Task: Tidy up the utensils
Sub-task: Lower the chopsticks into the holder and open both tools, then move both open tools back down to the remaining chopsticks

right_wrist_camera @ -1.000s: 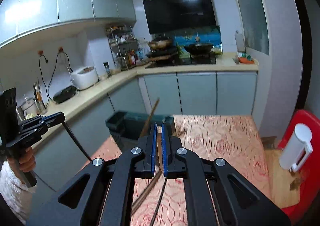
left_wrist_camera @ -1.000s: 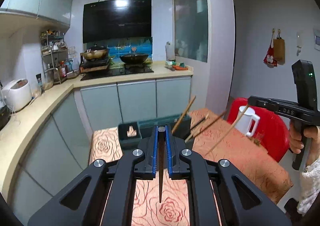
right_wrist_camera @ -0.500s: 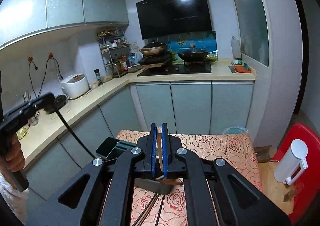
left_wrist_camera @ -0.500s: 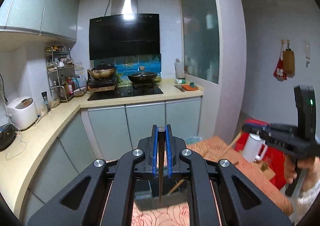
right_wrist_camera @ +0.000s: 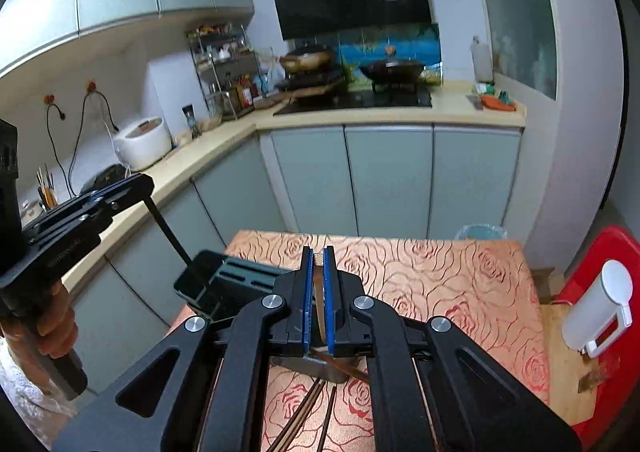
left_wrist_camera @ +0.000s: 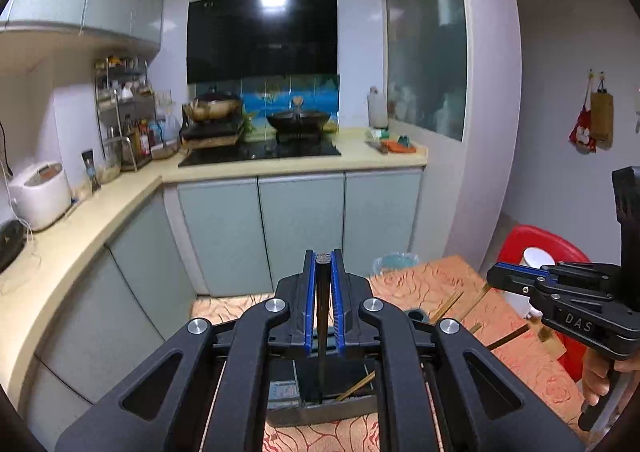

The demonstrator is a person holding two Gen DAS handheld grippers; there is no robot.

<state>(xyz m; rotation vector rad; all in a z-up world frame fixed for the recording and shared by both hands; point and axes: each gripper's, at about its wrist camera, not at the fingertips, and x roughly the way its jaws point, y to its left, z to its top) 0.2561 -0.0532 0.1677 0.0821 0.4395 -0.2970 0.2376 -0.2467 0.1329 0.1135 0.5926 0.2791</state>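
The left gripper [left_wrist_camera: 323, 264] was clamped on one thin dark chopstick [left_wrist_camera: 322, 328], hanging over the dark slotted plastic utensil holder [left_wrist_camera: 320, 408] on the rose-patterned table [left_wrist_camera: 424, 280]. The right gripper [right_wrist_camera: 318, 258] pinched one brown wooden-handled utensil [right_wrist_camera: 319, 308]. Three brown chopsticks [right_wrist_camera: 308, 412] lay on the tablecloth below it.

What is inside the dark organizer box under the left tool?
A light wooden chopstick leans inside the organizer box, where the left tool lowers its dark utensil. The tool hides the rest.
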